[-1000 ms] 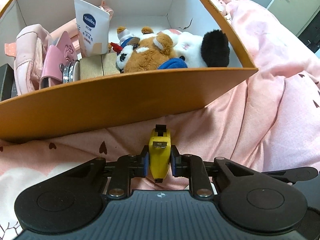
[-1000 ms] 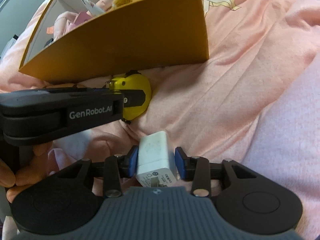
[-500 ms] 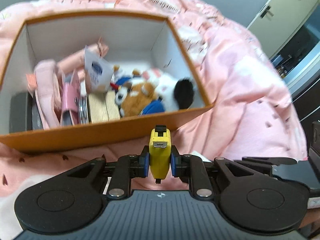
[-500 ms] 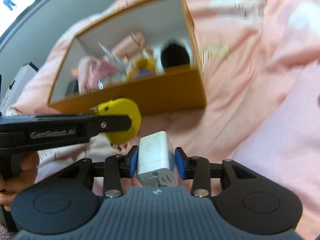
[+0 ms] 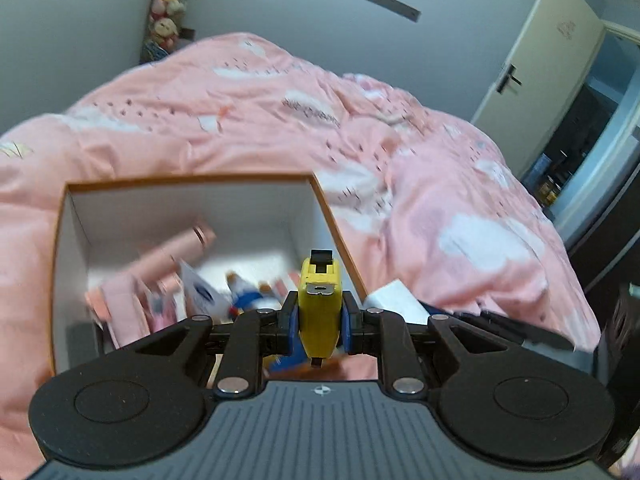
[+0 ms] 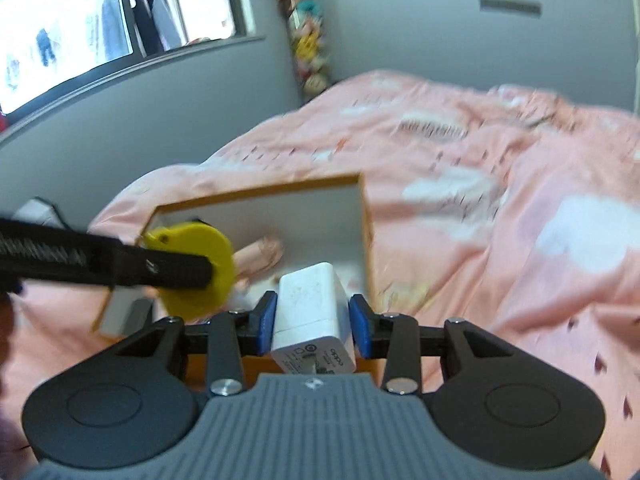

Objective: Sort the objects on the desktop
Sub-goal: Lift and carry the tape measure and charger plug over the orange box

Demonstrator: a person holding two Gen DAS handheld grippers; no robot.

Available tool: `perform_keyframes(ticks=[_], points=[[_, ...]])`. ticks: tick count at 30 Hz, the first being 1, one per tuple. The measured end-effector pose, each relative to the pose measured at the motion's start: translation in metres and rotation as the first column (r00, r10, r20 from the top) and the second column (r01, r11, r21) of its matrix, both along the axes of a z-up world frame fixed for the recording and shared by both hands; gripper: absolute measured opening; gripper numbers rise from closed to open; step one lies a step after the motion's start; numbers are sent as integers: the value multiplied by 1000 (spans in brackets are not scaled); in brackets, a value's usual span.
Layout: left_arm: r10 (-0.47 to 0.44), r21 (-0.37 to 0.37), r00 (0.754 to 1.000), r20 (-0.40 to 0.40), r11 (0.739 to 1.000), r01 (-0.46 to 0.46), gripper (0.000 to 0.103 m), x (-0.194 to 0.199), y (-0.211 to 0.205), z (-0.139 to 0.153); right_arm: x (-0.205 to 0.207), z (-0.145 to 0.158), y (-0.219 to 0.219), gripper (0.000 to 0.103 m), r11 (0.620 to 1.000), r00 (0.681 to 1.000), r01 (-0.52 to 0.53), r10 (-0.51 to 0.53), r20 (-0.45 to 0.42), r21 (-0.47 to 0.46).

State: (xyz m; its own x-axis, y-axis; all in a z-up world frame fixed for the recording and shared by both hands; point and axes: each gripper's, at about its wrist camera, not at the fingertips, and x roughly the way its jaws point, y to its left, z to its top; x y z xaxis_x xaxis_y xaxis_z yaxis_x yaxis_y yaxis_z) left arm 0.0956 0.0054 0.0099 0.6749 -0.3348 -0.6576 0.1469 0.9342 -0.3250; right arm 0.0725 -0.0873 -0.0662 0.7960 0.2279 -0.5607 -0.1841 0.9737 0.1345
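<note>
My left gripper (image 5: 320,320) is shut on a yellow tape measure (image 5: 320,312), held edge-on above the near side of an open orange box (image 5: 60,216). From the right wrist view the same tape measure (image 6: 200,264) shows as a yellow disc over the box (image 6: 366,220). My right gripper (image 6: 312,320) is shut on a white charger block (image 6: 312,312), hovering at the box's near right corner. The charger's white corner (image 5: 394,300) peeks in beside the left fingers. Inside the box lie a pink tube (image 5: 176,248), a white tube (image 5: 204,296) and soft toys (image 5: 248,300), blurred.
The box rests on a bed with a pink quilt (image 5: 440,200) that fills most of both views. Grey walls stand behind, with a column of plush toys (image 6: 304,40) in the corner, a window (image 6: 100,20) at left and a door (image 5: 532,68) at right.
Both grippers have risen and tilted up with their objects still held. The box, once close and filling the views, now sits lower and smaller, and the room's walls have come into sight.
</note>
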Motion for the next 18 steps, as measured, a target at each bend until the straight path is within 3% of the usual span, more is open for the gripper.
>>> perform_keyframes(ticks=[5,9,18], points=[[57,54,998,0,997,-57,23,28,7,-4,25,-18,20,41,997,999,47,-46,22,-55],[91,73,995,-46,993,-87,23,45,13,-15,37,-29,40,41,988,996,51,-40,75,-145],[124,126,987,-99,986,-111,23,80,13,-32,81,-53,65,41,929,996,64,-35,87,-364]])
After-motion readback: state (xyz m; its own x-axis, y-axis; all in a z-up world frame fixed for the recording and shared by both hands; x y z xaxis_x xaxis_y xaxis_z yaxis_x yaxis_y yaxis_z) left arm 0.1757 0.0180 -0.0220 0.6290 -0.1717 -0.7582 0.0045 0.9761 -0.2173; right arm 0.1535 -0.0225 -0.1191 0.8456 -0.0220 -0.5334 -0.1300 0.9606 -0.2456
